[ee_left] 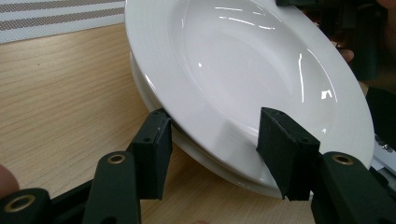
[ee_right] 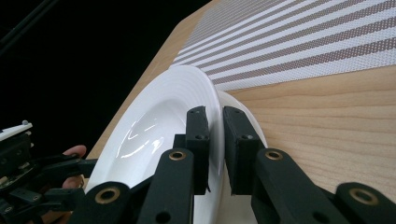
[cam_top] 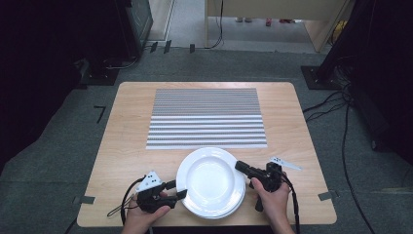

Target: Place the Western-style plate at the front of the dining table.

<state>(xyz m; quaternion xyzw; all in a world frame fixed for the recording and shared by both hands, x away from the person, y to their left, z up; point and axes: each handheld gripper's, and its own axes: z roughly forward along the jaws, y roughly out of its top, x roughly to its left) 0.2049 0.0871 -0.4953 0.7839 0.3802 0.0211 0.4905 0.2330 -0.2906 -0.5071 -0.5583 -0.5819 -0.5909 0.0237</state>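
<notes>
Grey carpet surrounds a light wooden table [cam_top: 122, 146], with dark stands and loose cables along the edges of the room. Beyond the jaws of both grippers a striped placemat [cam_top: 207, 118] lies flat on the wood, apart from the plates.

Between the two grippers sits a stack of white plates. The top plate [cam_top: 211, 176] is raised and tilted off the lower plate [cam_top: 239, 204], whose rim shows beneath it on the near side.

At the stack's left edge, the left gripper [cam_top: 181, 189] has its jaws partly apart and straddling the top plate's rim: in the left gripper view one jaw sits under the rim, just at the gap between the two plates, and the other lies over the upper face of the top plate [ee_left: 243, 70]. Whether the pads actually press on the china I cannot tell. The lower plate [ee_left: 205, 158] peeks out just past the under jaw.

At the opposite edge, the right gripper [cam_top: 242, 167] is clenched on the top plate's rim. In the right gripper view the thin rim of the top plate [ee_right: 154, 126] runs straight between the two pads, one on the bowl side and one on the underside, with the table just past the outer jaw
</notes>
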